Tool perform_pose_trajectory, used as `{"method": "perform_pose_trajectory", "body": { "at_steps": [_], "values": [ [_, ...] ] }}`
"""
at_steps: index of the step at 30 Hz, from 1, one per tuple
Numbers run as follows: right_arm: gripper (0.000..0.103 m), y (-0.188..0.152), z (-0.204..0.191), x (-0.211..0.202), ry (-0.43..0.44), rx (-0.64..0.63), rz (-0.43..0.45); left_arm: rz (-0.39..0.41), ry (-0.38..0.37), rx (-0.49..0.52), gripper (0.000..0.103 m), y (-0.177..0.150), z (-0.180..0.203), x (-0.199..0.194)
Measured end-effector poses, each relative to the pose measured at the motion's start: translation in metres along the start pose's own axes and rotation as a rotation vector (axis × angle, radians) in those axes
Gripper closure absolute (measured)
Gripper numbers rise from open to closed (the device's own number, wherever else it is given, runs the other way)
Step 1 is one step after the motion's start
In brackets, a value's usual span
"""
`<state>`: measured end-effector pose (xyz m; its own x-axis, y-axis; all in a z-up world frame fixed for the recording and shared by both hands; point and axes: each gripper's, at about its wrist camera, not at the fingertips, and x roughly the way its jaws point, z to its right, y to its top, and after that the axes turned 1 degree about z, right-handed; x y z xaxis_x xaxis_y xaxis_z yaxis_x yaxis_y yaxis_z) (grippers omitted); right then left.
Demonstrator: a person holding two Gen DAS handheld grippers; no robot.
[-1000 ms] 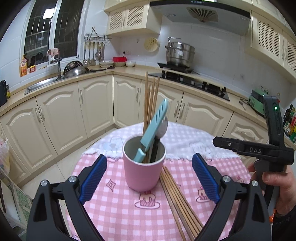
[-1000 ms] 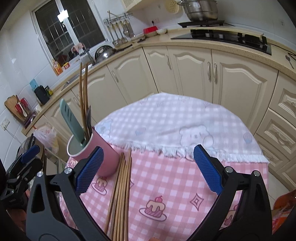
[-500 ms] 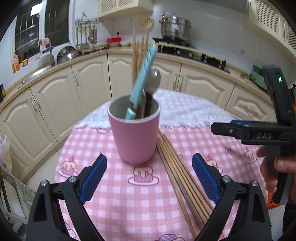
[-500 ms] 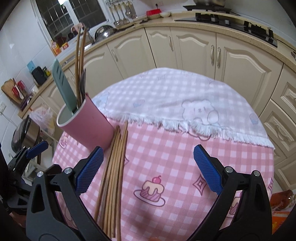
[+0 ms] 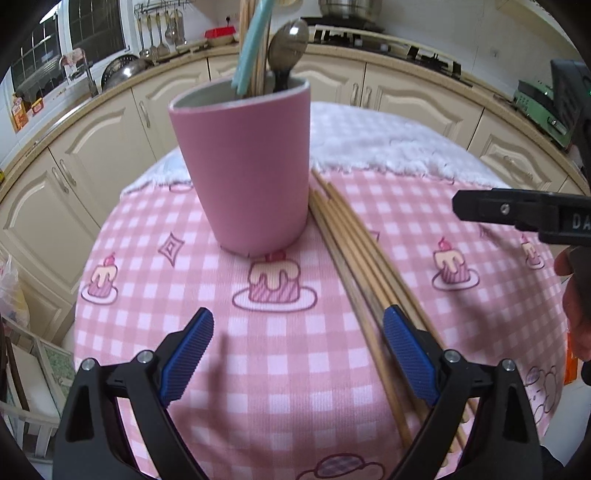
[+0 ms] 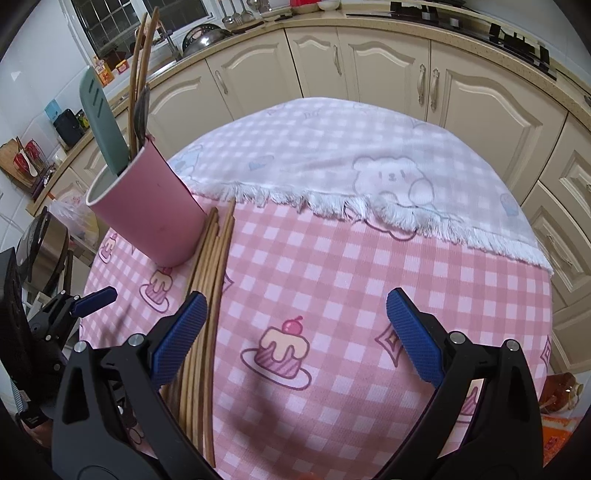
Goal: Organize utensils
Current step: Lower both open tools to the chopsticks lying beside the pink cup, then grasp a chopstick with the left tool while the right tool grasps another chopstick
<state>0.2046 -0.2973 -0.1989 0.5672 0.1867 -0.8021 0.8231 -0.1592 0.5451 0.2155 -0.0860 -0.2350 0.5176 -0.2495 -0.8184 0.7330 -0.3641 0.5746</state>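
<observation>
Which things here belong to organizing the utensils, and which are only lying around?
Part of the job: pink cup already holding a spoon and a teal utensil; loose chopsticks lying beside the cup; left gripper and right gripper, both open.

Just around: checkered tablecloth, white towel, hanging ladles, stove.

Cream arched-panel wooden cabinets (image 6: 373, 66) are curving around behind the round table under its pink checked cloth (image 6: 332, 280); a dark barred window (image 5: 96, 33) is sitting above them, left.
</observation>
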Motion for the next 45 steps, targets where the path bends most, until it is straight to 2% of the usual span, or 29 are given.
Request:
{"method": "perform_pose_trajectory", "body": {
  "at_steps": [5, 12, 21, 30, 32, 38, 40, 43, 45],
  "values": [
    [0.007, -0.003, -0.006, 0.005, -0.01, -0.033, -0.021, -0.031, 0.024, 0.003, 0.012, -0.003, 0.001, 0.009],
    [0.007, -0.011, -0.021, 0.019, -0.05, -0.124, -0.065, -0.028, -0.009, -0.037, 0.012, -0.002, -0.004, 0.015],
    [0.007, -0.021, -0.035, 0.035, -0.056, -0.181, -0.116, -0.02, 0.025, 0.007, 0.011, -0.002, 0.0, 0.022],
    [0.007, -0.022, -0.048, 0.046, -0.128, -0.223, -0.154, -0.029, 0.022, 0.012, 0.011, -0.003, -0.013, 0.021],
    [0.007, -0.019, -0.05, 0.052, -0.162, -0.236, -0.166, -0.038, 0.02, 0.02, 0.011, 0.0, -0.013, 0.022],
    [0.013, -0.012, -0.047, 0.053, -0.15, -0.237, -0.19, -0.086, 0.022, 0.049, 0.012, 0.015, -0.015, 0.029],
    [0.017, -0.002, -0.049, 0.055, -0.139, -0.234, -0.19, -0.11, 0.012, 0.065, 0.019, 0.02, -0.011, 0.032],
    [0.024, 0.007, -0.053, 0.064, -0.128, -0.236, -0.19, -0.131, -0.017, 0.068, 0.036, 0.026, -0.004, 0.034],
    [0.038, 0.014, -0.057, 0.066, -0.116, -0.248, -0.176, -0.14, -0.031, 0.076, 0.057, 0.03, 0.001, 0.034]
  ]
}}
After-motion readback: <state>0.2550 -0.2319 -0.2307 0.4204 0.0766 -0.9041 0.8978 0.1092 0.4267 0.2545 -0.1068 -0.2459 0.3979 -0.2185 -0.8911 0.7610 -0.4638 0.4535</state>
